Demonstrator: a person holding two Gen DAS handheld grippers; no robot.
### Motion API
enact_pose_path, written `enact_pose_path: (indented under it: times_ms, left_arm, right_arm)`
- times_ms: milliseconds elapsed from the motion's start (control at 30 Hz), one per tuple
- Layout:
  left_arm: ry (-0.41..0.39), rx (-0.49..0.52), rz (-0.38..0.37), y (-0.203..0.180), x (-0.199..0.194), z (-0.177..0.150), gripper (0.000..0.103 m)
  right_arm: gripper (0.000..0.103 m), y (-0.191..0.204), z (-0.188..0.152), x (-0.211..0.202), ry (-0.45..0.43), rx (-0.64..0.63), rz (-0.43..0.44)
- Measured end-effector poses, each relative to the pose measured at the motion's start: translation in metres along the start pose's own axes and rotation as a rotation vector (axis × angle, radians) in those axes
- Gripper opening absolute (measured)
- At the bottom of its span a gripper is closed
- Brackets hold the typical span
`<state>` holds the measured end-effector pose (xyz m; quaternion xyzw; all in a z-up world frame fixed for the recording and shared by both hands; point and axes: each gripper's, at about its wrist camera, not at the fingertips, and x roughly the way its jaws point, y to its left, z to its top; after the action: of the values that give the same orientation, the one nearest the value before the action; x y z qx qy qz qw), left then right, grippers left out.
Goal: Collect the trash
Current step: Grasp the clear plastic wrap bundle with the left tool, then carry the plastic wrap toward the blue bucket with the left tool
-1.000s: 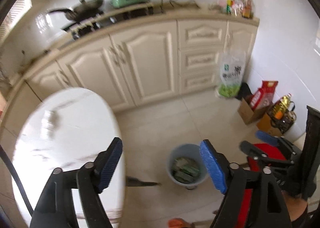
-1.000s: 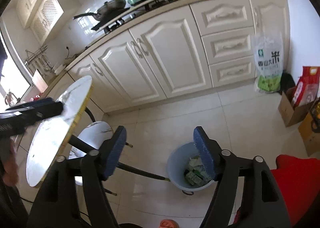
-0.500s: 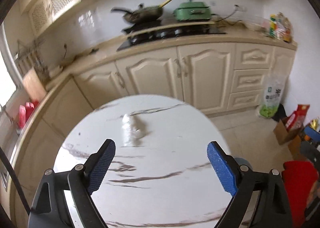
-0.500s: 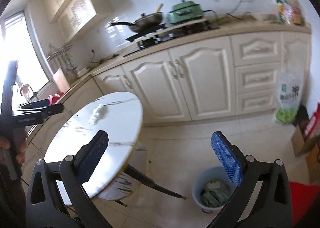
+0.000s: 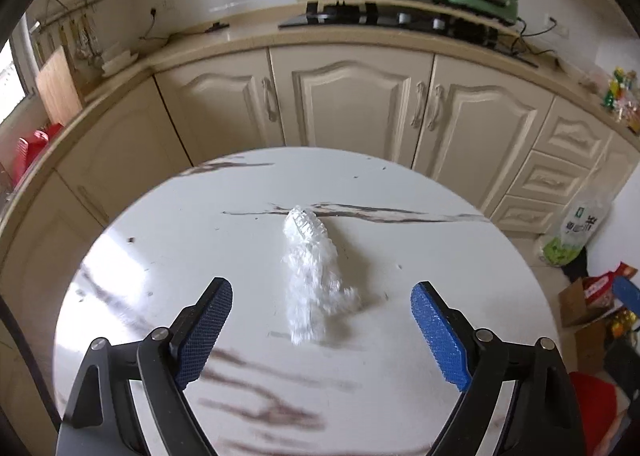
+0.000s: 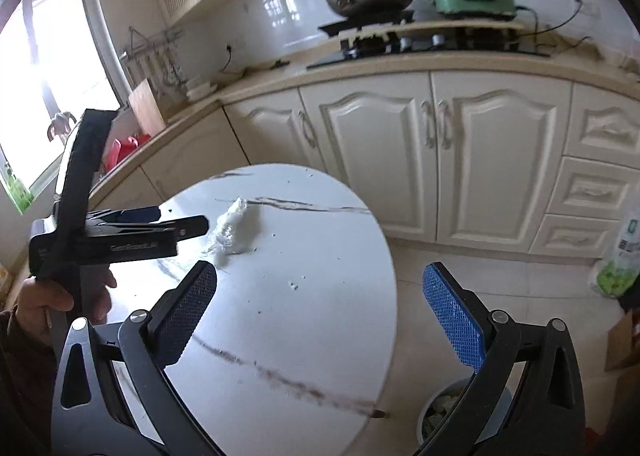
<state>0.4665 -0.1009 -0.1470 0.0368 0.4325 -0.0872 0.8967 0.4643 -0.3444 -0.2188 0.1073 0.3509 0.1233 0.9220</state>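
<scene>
Wrapper (image 5: 310, 276) — crumpled, clear, upright-ridged — lies on marble table (image 5: 460, 256); closing left gripper (image 5: 322, 316) jaws apart, empty.

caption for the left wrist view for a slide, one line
Left gripper, jaws closing but nothing between them yet, above crumpled clear plastic wrap on a round marble table.

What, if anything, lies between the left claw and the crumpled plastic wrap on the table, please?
Nothing visible does. The left claw is open, its jaws closing slightly, with only bare table ahead of it up to the plastic wrap, which lies just beyond the fingertips and untouched.
</scene>
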Motion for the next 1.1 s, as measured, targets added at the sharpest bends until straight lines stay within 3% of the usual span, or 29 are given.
enact_pose_path:
  times_ms: [200,267,433,500,767,967,1100]
  left_arm:
    - [0.088,-0.05,0.01,0.007,0.064,0.026,0.063]
    - [0.117,-0.054,0.001,0.005,0.072,0.026,0.041]
    - [0.144,-0.028,-0.002,-0.002,0.081,0.037,0.016]
    - [0.138,-0.034,0.013,-0.006,0.072,0.034,0.014]
    - [-0.072,0.053,0.041,-0.072,-0.031,0.005,0.014]
    - [-0.127,0.197,-0.114,-0.165,-0.084,-0.035,0.014]
    - [-0.083,0.304,-0.199,-0.231,-0.071,-0.07,0.014]
  right_arm:
    - [0.103,-0.016,-0.008,0.023,0.029,0.019,0.005]
    - [0.103,-0.022,-0.01,0.024,0.032,0.02,0.008]
    - [0.103,-0.035,-0.015,0.009,0.018,0.037,0.001]
    - [0.103,-0.041,-0.017,0.0,0.009,0.05,-0.001]
    - [0.103,-0.091,-0.06,-0.065,-0.031,0.112,-0.056]
    - [0.103,-0.153,-0.123,-0.106,-0.009,0.196,-0.139]
    - [0.103,-0.196,-0.173,-0.114,0.029,0.275,-0.179]
